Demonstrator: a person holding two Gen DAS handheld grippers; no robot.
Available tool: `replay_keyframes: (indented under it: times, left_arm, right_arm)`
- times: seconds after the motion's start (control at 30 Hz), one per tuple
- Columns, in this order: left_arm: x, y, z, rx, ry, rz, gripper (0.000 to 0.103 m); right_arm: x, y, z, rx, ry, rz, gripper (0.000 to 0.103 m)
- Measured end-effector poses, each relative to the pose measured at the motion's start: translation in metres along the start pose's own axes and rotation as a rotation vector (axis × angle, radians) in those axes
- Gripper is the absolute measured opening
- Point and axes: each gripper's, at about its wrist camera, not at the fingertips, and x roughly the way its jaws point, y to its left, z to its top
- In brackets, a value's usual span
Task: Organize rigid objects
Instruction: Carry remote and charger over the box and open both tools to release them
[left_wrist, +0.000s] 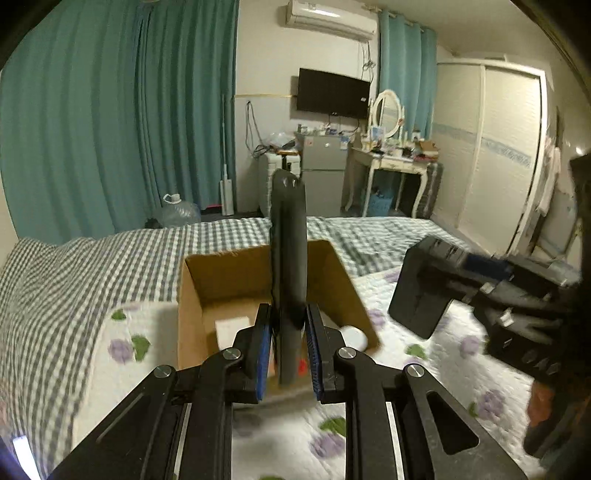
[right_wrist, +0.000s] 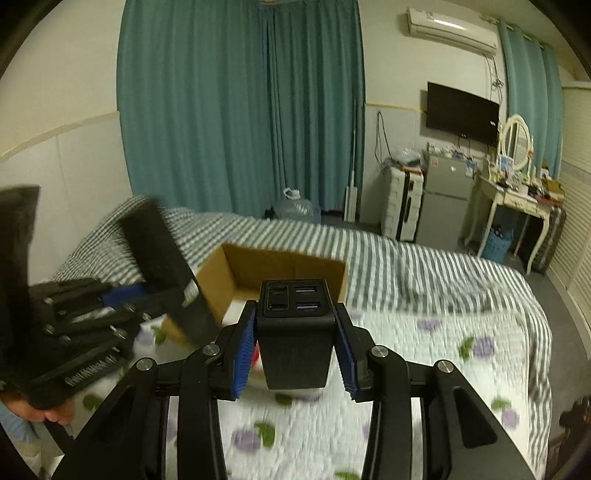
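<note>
Clearly we have both grippers loaded and both carried toward one cardboard box (left_wrist: 236, 280), which sits open-topped on the floral quilt (left_wrist: 436, 354) in the centre of the left wrist view. Our left gripper (left_wrist: 289, 341) is clamped on a flat black slab (left_wrist: 289, 236), pinched near its lower end so that it stands upright and rises through the middle of the frame, its lower end over the box mouth. We judge that it is held edge-on like this so that it can slide down into the box without catching the walls.

Our right gripper (right_wrist: 295, 343) is closed on a black charger block (right_wrist: 293, 325), gripped by its two side faces. This leaves the socket face turned up and forward, low in the centre of the right wrist view, just in front of the box's near wall (right_wrist: 284, 269). Seen from the left wrist camera, the same block (left_wrist: 421, 291) hangs at the right of the frame, above the quilt and beside the box, not yet over the opening.

By count: one box, two grippers, two black things in hand. On the block's face we make out four ports, two of them with a purple tint. Inside the box we see one white block (left_wrist: 231, 328). A small white round thing (left_wrist: 354, 336) shows at the box's lower right corner; we cannot tell whether it lies inside or outside. A bit of red (left_wrist: 302, 366) shows between the left fingers, too hidden to name.
</note>
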Motion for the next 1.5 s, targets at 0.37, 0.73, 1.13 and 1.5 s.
replay_keyframes:
  times: [0.37, 0.73, 1.13, 1.5]
  left_arm:
    - [0.115, 0.026, -0.005, -0.003, 0.112, 0.001, 0.018]
    - [0.154, 0.025, -0.026, 0.003, 0.237, 0.027, 0.018]
    - [0.118, 0.046, -0.014, -0.085, 0.143, 0.048, 0.051]
    - [0.118, 0.064, -0.011, -0.136, 0.151, 0.107, 0.057]
  right_arm:
    - [0.101, -0.026, 0.021, 0.02, 0.032, -0.018, 0.039]
    - [0.116, -0.032, -0.001, 0.027, 0.098, 0.011, 0.039]
    - [0.127, -0.021, 0.004, 0.008, 0.089, 0.015, 0.039]
    - [0.192, -0.009, 0.004, -0.077, 0.167, -0.032, 0.039]
